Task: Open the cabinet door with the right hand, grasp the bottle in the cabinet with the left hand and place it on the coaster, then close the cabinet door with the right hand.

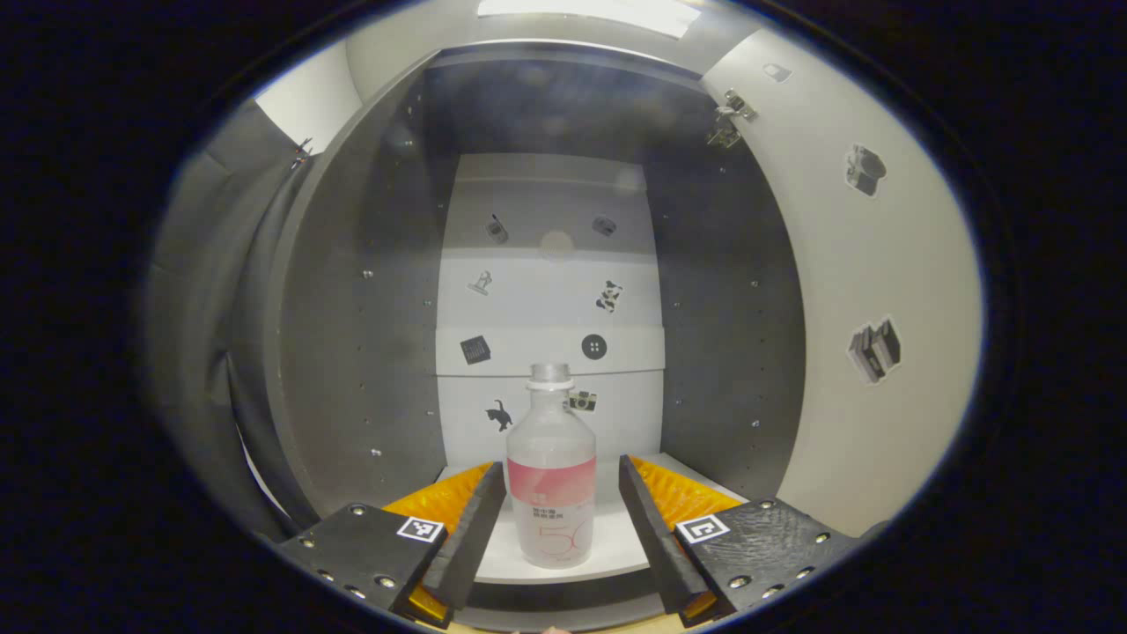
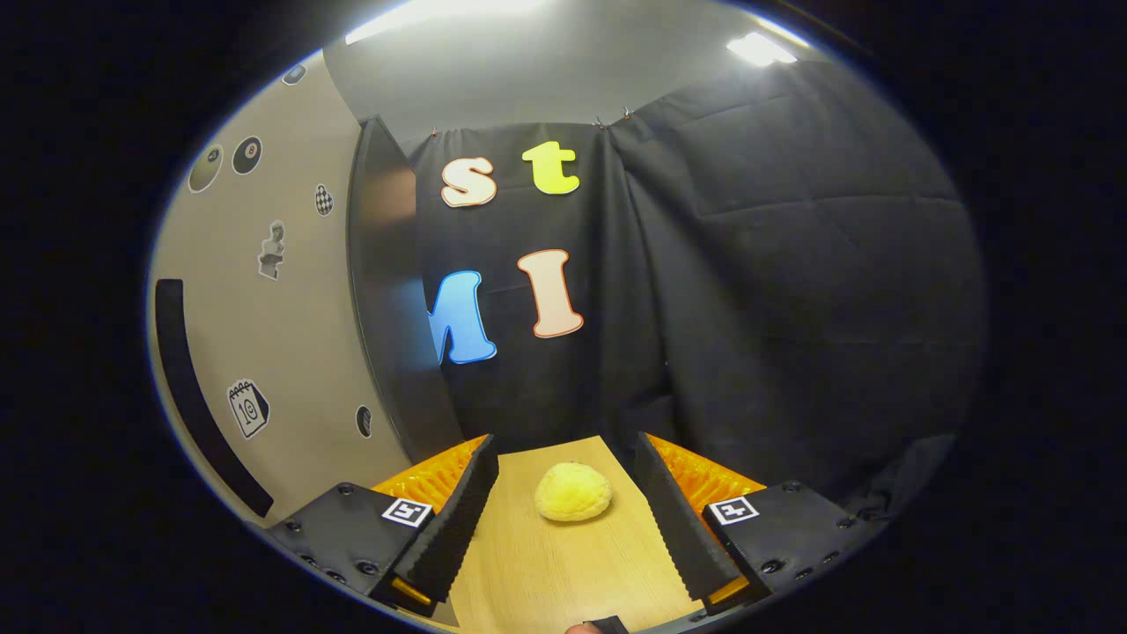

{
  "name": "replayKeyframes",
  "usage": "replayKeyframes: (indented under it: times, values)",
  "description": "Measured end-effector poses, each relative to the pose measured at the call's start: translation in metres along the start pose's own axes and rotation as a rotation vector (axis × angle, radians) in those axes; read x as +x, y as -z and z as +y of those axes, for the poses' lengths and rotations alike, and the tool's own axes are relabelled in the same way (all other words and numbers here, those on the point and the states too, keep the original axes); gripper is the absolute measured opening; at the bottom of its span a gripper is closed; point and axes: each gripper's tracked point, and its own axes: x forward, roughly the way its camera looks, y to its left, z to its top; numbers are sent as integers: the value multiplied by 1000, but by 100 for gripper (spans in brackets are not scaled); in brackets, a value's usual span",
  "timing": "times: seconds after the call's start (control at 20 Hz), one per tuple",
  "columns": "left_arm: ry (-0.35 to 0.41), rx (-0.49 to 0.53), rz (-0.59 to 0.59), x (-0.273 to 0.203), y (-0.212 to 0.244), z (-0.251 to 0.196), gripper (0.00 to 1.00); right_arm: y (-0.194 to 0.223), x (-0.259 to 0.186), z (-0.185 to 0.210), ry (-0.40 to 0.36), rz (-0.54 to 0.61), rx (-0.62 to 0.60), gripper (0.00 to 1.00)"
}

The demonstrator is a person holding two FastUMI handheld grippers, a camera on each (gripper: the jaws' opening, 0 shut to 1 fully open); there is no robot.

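Bottle stands upright, cap at 12 o'clock, between spread left hand-held gripper fingers, untouched; right hand-held gripper spread.

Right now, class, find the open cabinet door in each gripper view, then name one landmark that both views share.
Left gripper view: the cabinet door stands along the right side, its pale stickered face showing, a hinge near its top.
Right gripper view: the door runs down the left side, with a dark handle strip.
Shared landmark: the black cloth wall.
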Motion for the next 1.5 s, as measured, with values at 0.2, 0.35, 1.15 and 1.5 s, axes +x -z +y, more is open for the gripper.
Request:
replayKeyframes:
  times: [0.2,0.35,1.15,1.5]
  values:
    - [17,-19,21,18,12,5,78,4,1,4,23,4,12,98]
    - [21,-7,34,27,19,7,78,9,2,6,33,13,12,98]
    - [-48,-29,-12,-11,4,23,72,12,10,-4,-1,26,-39,98]
    - [-107,-28,-63,-61,-4,30,72,13,21,2,-92,39,-87,93]
